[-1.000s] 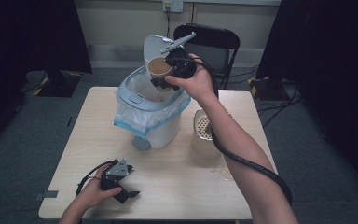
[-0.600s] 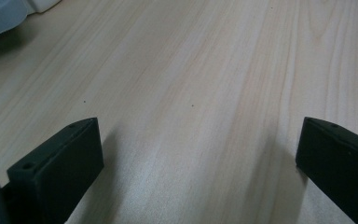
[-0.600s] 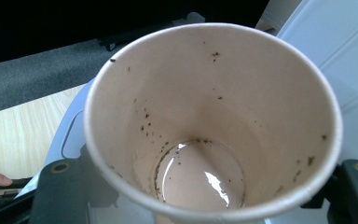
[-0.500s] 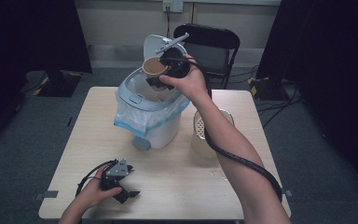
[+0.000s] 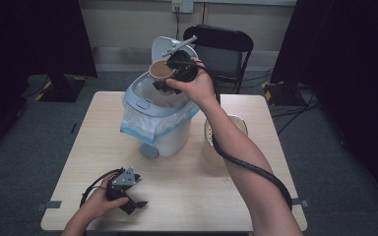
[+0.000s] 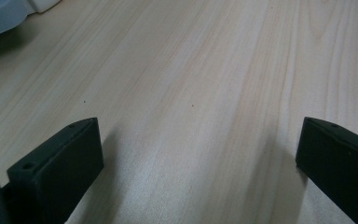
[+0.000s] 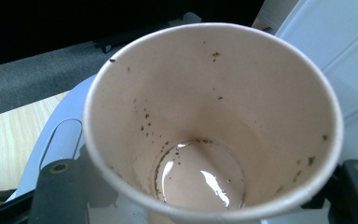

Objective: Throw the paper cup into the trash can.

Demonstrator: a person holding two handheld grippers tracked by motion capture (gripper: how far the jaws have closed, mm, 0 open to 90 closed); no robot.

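The paper cup [image 7: 213, 123] is a round, tapering cup of thin card, pale tan inside with a rolled off-white rim. Dark specks dot its inner wall, thickest low down, and a shallow pool of milky brown liquid shines at the bottom. The right gripper [image 5: 170, 81] has its two black jaws clamped on the cup's sides, one at each side in the right gripper view. Seen from the high view, the cup [image 5: 161, 70] is held up in the air over the open bin [image 5: 165, 118], near the table's far edge, its mouth turned toward the person.

The bin is smooth white and pale blue plastic with rounded corners, its lid [image 5: 163, 45] standing upright behind the cup. A clear plastic liner with a blue band [image 5: 145, 129] is folded down over the rim, slightly crumpled. A grey foot pedal [image 5: 148, 150] sticks out at the base.

The table [image 5: 192, 191] is a light wood-grain top, matt and smooth, with fine straight lines running along it. Toward the right edge stands a pale, round container [image 5: 211, 142], partly hidden by the forearm.

The left gripper [image 5: 133, 202] rests near the table's near-left corner, held by the left hand [image 5: 96, 206]; its blocky black jaws stand wide apart over bare wood.
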